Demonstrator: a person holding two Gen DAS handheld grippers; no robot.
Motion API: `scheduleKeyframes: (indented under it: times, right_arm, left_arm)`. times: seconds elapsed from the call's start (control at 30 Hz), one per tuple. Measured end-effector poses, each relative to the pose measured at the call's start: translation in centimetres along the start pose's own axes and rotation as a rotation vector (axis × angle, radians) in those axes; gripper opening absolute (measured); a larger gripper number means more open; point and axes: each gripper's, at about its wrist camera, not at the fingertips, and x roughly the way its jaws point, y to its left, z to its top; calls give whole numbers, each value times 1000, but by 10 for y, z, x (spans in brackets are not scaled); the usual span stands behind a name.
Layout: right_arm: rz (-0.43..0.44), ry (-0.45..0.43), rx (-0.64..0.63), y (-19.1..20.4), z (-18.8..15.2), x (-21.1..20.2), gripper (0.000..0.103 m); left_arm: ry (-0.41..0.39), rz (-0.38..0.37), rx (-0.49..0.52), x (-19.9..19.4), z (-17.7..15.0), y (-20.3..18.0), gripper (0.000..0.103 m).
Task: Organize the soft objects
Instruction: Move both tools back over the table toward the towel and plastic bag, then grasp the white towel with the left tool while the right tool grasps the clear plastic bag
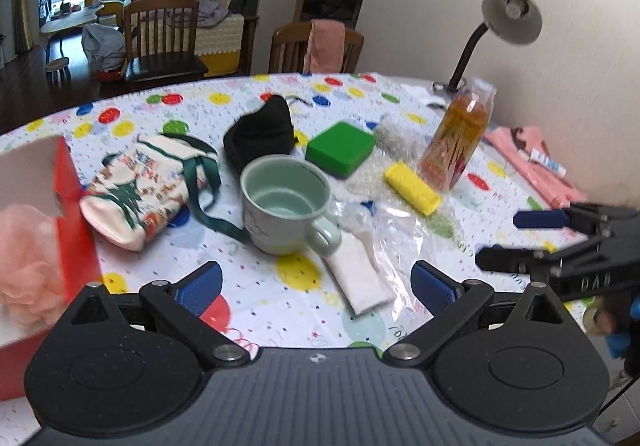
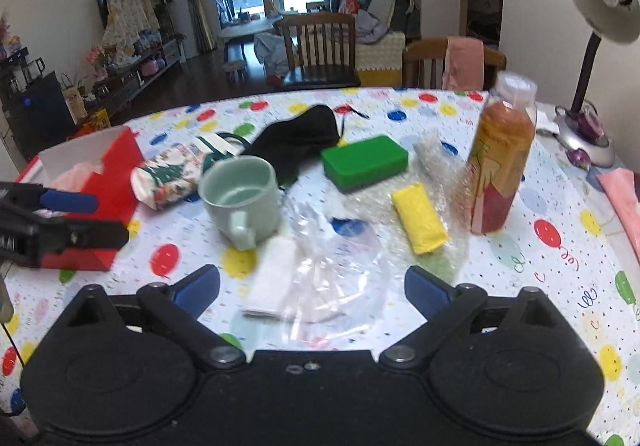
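Left wrist view: both grippers, left (image 1: pixel 316 282) and right (image 2: pixel 312 288), hover with fingers spread, nothing held. Next probably the white folded cloth (image 1: pixel 358 278) beside the mug (image 1: pixel 284 201), headed for the red box (image 1: pixel 60 213).

Green sponge (image 2: pixel 365 161) (yellow cloth (image 2: pixel 419 218) nearby) behind mug (image 2: pixel 240 197)
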Motion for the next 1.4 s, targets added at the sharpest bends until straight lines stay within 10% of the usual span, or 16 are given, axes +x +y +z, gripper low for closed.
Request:
scheduleKeyframes:
  times: [0.77, 1.4]
  right_arm:
    - [215, 171, -101, -22, 48, 112, 59]
    - [237, 226, -122, -26, 46, 143, 22]
  left_arm:
    - [69, 163, -57, 105, -26, -48, 101]
    - [95, 118, -150, 122, -24, -47, 100]
